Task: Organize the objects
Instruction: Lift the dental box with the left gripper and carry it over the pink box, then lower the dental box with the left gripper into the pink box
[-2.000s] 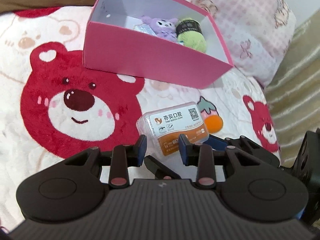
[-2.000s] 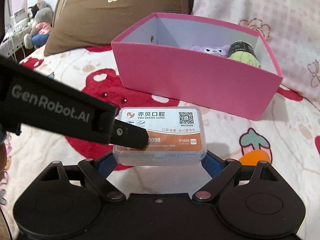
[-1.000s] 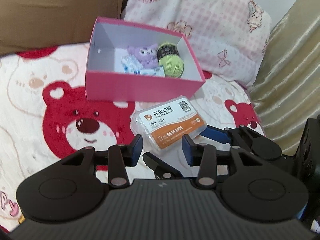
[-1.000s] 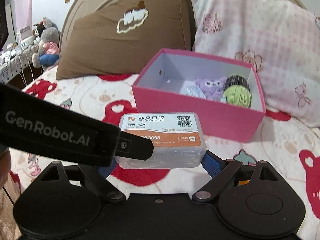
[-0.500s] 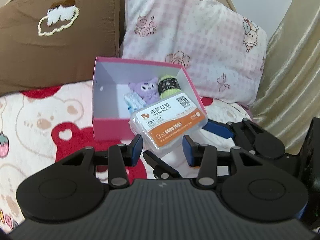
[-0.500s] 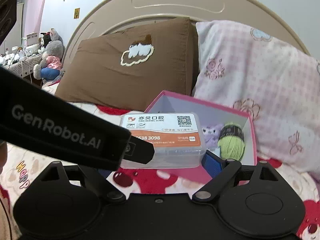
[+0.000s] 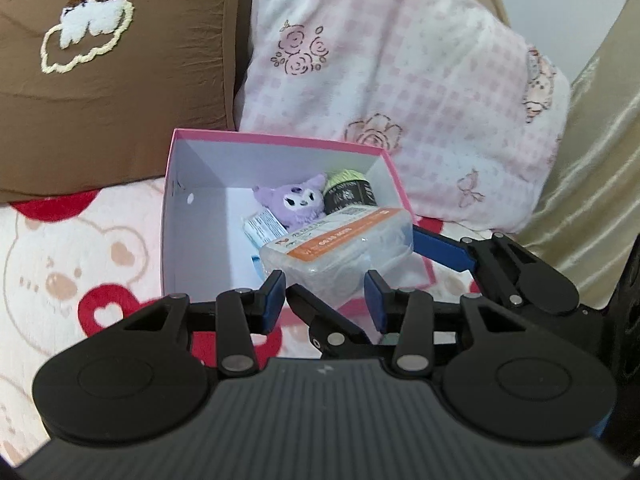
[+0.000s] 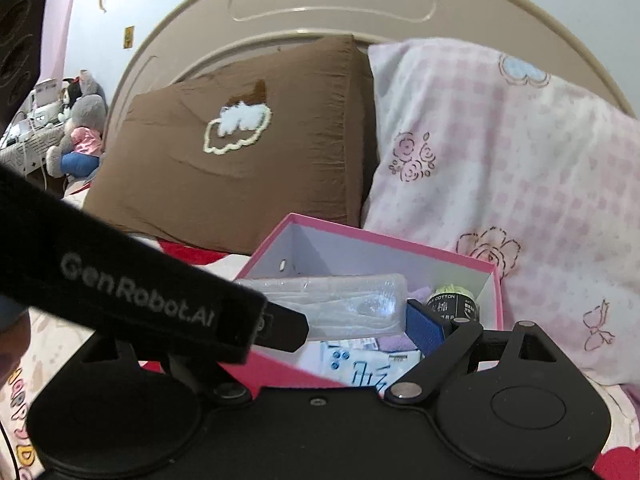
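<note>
Left wrist view. The left gripper (image 7: 326,294) has its blue-padded fingers (image 7: 274,294) spread, nothing between them. Just beyond hangs the clear plastic case with an orange-and-white label (image 7: 340,246), tilted, clamped at its ends by the right gripper (image 7: 360,268), which reaches in from the right edge; one blue pad (image 7: 442,250) presses the case's right end, and a black finger shows under its near left corner. The case sits over the near right part of the open pink cardboard box with a white interior (image 7: 200,248). Inside the box, toward its far right corner: a small purple plush toy (image 7: 296,204), a green yarn ball with a black band (image 7: 350,192) just beside it, and a light blue-and-white packet (image 7: 262,230) in front of the plush. The box rests on a bear-print red-and-cream blanket (image 7: 60,272). Behind it stand a brown pillow with a white cloud patch (image 7: 100,80) and a pink-checked rose-print pillow (image 7: 400,80).

Right wrist view. The case (image 8: 340,306) is seen edge-on, pinched lengthwise; the right pad (image 8: 424,328) touches its right end. The left gripper's black body, lettered "GenRobot.AI" (image 8: 140,288), crosses in front and hides the case's left end. The case is above the box's (image 8: 360,236) opening, not resting in it. The yarn ball (image 8: 452,300) shows at the far right corner; printed packets (image 8: 360,364) lie on the floor below.
</note>
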A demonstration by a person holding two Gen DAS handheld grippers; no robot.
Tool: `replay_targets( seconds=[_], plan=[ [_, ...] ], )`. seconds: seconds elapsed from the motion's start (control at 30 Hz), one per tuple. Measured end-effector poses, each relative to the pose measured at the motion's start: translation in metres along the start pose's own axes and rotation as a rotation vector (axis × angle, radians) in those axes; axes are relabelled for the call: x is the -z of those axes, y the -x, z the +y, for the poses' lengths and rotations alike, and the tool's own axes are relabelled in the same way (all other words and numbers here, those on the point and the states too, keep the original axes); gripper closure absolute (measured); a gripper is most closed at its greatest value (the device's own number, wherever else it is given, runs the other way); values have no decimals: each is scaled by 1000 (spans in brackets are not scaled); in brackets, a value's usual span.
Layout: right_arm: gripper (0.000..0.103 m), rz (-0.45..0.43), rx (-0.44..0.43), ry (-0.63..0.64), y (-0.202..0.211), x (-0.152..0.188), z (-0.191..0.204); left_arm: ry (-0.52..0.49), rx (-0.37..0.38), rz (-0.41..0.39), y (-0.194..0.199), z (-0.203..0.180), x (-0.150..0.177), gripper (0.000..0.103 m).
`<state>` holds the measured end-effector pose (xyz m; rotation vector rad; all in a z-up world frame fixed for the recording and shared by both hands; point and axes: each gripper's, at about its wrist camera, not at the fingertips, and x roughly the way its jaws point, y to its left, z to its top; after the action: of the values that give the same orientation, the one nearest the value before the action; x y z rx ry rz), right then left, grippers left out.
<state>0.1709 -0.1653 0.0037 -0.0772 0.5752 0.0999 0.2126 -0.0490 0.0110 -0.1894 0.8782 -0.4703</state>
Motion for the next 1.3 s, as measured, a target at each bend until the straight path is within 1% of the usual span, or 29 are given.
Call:
replay_targets(
  seconds=[0.1, 0.23, 0.37, 0.47, 0.6, 0.77, 0.83, 0.93, 1.0, 1.07, 1.13, 1.3],
  plan=[
    [10, 31, -16, -35, -21, -5, -11, 16, 5, 20, -21, 5, -13, 63],
    [10, 67, -13, -40, -46, -14, -27, 45, 24, 32, -46, 16, -29, 62],
    [10, 131, -9, -27, -77, -34, -42, 128, 54, 27, -68, 35, -49, 62],
    [10, 163, -8, -4, -96, -41, -48, 176, 77, 52, -85, 45, -57, 63],
    [10, 200, -6, -6, -115, -32, -54, 233, 101, 99, -110, 58, -58, 63],
    [10, 232, -12, -12, -142, -17, -59, 264, 51, 122, -138, 64, -57, 62],
    [10, 256, -26, -32, -154, -17, -64, 278, 56, 128, -144, 67, -56, 63],
    [10, 269, -34, -33, -160, -14, -67, 290, 71, 139, -151, 72, -56, 63],
    [10, 269, -38, -24, -163, -12, -68, 295, 68, 142, -157, 75, -55, 63],
    [10, 284, -59, -36, -169, -11, -71, 298, 64, 141, -160, 77, -55, 61],
    [10, 290, -74, -28, -170, -12, -73, 310, 77, 139, -162, 80, -53, 59],
    [10, 310, -108, -5, -165, -9, -75, 283, 91, 155, -164, 81, -49, 59]
  ],
)
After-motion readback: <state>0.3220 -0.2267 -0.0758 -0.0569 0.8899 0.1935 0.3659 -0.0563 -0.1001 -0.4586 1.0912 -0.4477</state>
